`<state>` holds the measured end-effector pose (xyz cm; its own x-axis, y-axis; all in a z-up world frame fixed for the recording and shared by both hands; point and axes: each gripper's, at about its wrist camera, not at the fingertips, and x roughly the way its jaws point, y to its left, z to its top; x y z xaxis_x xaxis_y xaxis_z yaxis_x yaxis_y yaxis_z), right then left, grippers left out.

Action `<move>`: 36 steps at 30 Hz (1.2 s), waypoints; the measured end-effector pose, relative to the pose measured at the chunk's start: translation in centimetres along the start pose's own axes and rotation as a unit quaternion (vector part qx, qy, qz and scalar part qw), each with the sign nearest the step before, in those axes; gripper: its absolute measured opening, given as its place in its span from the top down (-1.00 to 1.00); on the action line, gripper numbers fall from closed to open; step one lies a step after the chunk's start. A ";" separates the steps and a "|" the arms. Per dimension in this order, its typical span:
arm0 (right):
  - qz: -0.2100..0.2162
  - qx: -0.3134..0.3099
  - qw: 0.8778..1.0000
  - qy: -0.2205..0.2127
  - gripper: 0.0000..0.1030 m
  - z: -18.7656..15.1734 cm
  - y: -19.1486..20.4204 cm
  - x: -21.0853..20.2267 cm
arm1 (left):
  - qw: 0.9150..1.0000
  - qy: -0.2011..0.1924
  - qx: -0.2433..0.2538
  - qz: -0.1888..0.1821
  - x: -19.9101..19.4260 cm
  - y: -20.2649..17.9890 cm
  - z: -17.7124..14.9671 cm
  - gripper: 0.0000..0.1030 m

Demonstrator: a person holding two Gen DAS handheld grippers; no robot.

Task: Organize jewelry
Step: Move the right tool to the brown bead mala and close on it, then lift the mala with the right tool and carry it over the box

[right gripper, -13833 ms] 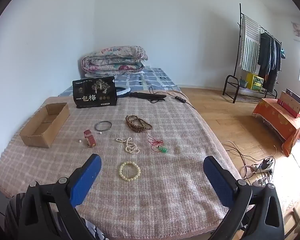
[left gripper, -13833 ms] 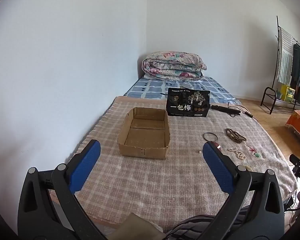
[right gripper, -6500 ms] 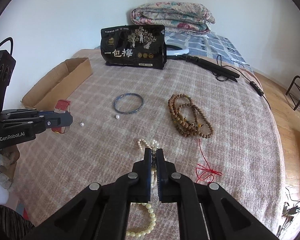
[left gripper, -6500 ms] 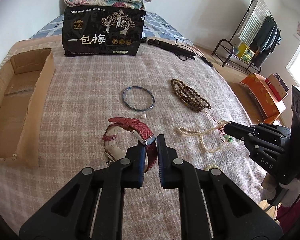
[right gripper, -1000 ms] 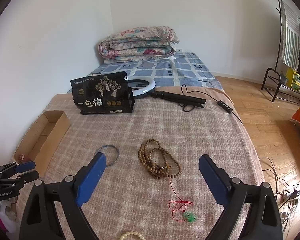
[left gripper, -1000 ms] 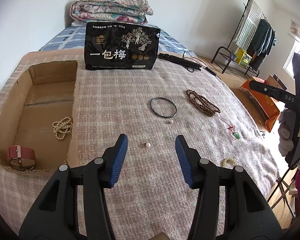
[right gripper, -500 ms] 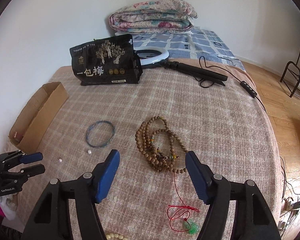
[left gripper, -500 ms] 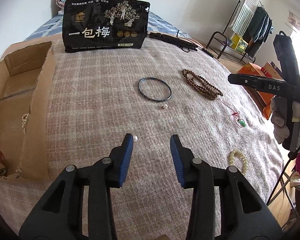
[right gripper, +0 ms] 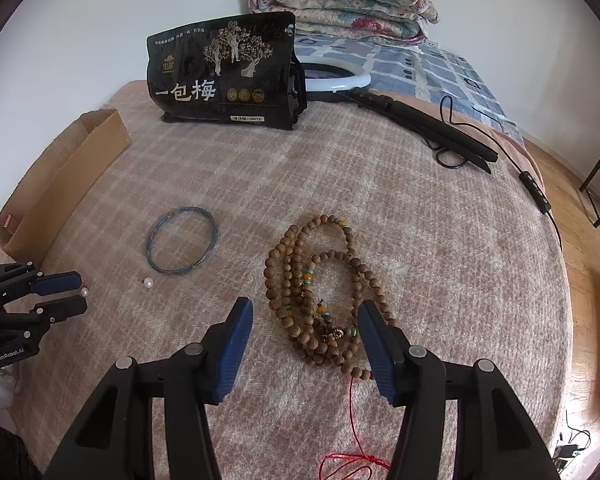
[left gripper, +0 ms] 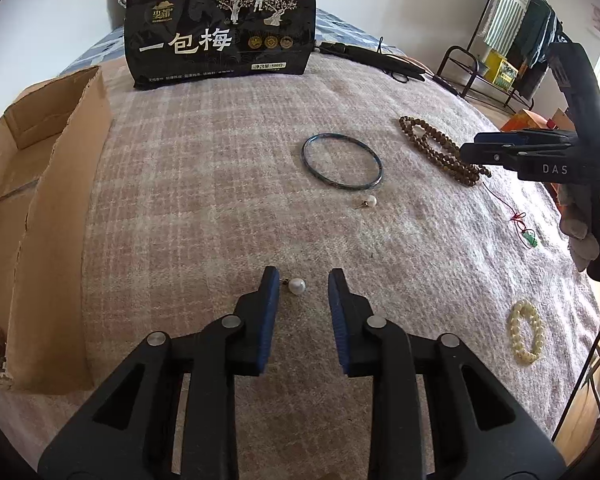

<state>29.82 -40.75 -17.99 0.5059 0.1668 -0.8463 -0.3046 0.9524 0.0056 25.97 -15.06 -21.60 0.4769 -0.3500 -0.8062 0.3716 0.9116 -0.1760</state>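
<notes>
Left hand-held gripper (left gripper: 303, 277) straddles pearl earring (left gripper: 296, 285), jaws apart.

Blanket (left gripper: 220, 184) pink-white plaid; bangle (left gripper: 341, 161) blue; pearl earring (left gripper: 297, 285) white; bag (left gripper: 220, 24) black.

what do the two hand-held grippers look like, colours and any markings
The left hand-held gripper and the right hand-held gripper are both black plastic frames with triangular cut-outs, silver round pivot screws, and ribbed blue pads lining the fingers. Seen from the opposite camera, the left body reads "GenRobot.AI" in white; the right reads "DAS". A grey-gloved hand grips the right one.
</notes>
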 end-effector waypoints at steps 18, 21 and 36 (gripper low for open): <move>-0.001 -0.017 0.999 0.044 0.47 0.6 0.3 4.9 | 1.000 -0.006 0.002 0.002 0.6 0.4 -0.3 0.81; 0.001 -0.014 0.999 0.047 0.69 0.6 0.3 4.8 | 1.000 -0.007 0.003 0.000 0.4 0.4 -0.4 0.81; -0.006 0.015 1.000 0.006 0.81 0.8 -0.3 0.5 | 1.000 -0.024 0.006 -0.006 -2.2 -0.2 -0.2 0.81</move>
<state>30.85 -40.71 -18.01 0.4996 0.1522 -0.8528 -0.2742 0.9616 0.0111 24.67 -14.38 -19.93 0.5094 -0.3715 -0.7763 0.3873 0.9045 -0.1787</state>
